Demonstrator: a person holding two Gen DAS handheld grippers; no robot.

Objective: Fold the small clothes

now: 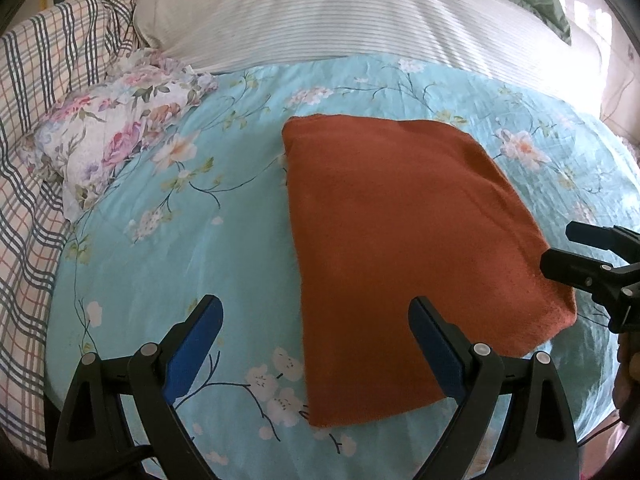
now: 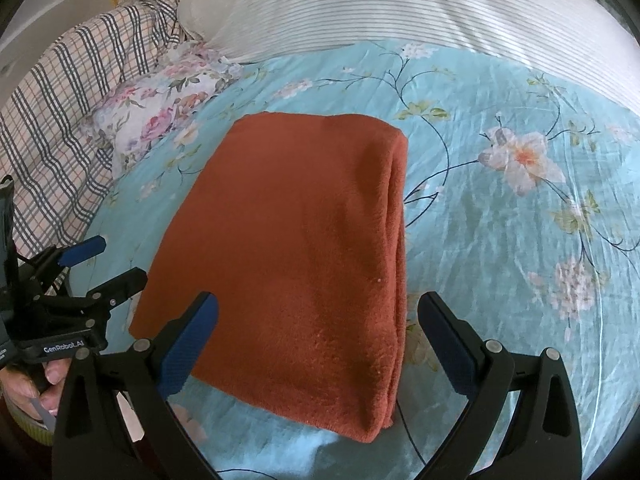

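the rust-orange cloth [image 2: 296,248] lies folded on the floral bedsheet [image 2: 500,240], stacked layers showing along its right edge. the left gripper [image 1: 316,344] and right gripper [image 2: 318,340] both hover spread wide, holding nothing. a shallow pinch could catch only the top layer and undo the fold.

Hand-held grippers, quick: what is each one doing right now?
Left hand-held gripper: open, holding nothing, above the folded rust-orange terry cloth.
Right hand-held gripper: open, holding nothing.

A rust-orange fleece cloth [image 2: 304,256] lies folded flat, layered edges stacked along its right side.
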